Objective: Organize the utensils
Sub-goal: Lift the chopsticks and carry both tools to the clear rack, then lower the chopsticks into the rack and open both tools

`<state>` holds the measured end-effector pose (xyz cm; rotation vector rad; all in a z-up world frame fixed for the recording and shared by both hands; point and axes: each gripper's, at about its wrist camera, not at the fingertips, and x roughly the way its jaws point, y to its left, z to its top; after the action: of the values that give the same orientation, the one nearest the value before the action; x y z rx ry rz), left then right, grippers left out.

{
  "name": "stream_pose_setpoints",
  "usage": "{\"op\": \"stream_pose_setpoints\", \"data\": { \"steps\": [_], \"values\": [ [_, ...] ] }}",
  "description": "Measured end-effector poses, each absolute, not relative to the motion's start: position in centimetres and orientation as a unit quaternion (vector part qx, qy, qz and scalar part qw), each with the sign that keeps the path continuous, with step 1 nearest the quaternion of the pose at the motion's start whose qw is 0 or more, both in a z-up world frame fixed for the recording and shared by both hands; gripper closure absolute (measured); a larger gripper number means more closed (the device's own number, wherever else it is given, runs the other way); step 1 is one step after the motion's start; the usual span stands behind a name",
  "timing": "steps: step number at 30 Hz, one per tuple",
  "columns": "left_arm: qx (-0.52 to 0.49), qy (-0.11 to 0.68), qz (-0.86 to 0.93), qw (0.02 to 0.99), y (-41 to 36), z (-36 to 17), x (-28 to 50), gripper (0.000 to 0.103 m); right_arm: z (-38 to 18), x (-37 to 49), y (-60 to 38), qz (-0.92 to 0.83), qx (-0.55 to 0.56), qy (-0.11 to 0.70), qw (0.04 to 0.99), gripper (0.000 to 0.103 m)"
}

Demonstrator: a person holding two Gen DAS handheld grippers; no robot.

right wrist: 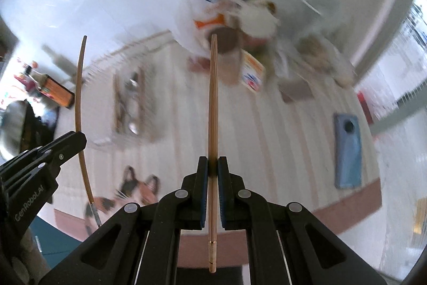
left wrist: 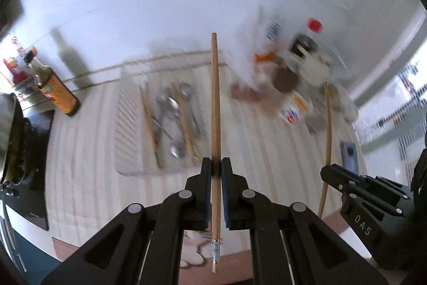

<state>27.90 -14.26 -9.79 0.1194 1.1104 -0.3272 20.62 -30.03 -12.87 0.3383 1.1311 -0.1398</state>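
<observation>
- Left wrist view: the left gripper (left wrist: 216, 164) is clamped on a wooden chopstick (left wrist: 215, 103), which runs lengthwise between the blue pads; its thin end points away over the striped mat (left wrist: 253, 151), and its banded thick end sticks out back toward the camera.
- Same view, right edge: the right gripper (left wrist: 327, 172) is seen side-on, holding a second chopstick (left wrist: 327, 135). Its jaw tips are not visible from this angle; the stick's lower end passes behind the arm.
- A clear tray (left wrist: 125, 124) lies on the mat to the left, holding spoons (left wrist: 170, 108) and further chopsticks; blur prevents a count.
- A brown sauce bottle (left wrist: 57, 92) stands at left. The cluster of jars and containers (left wrist: 291, 71) at the back is smeared; items cannot be told apart. A phone (left wrist: 349, 154) is partly hidden by the right gripper.
- Right wrist view: the right gripper (right wrist: 212, 164) is closed on its chopstick (right wrist: 213, 103), pads pressing both sides, thick end toward the lens.
- Same view, left edge: the left gripper (right wrist: 80, 136) shows side-on with its chopstick (right wrist: 79, 98), bowed by the lens.
- The tray (right wrist: 117, 108) and its contents are heavily blurred. The phone (right wrist: 348, 151) lies flat on the mat at right, fully in view.
</observation>
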Motion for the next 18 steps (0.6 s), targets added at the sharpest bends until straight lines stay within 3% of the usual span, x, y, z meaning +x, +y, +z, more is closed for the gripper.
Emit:
{"op": "stream_pose_setpoints", "data": {
  "steps": [18],
  "values": [
    [-0.029,0.578,-0.043,0.814,-5.5,-13.2,40.3,0.098,-15.7,38.6,-21.3,0.061,0.146,0.566,0.809,0.096]
  ]
}}
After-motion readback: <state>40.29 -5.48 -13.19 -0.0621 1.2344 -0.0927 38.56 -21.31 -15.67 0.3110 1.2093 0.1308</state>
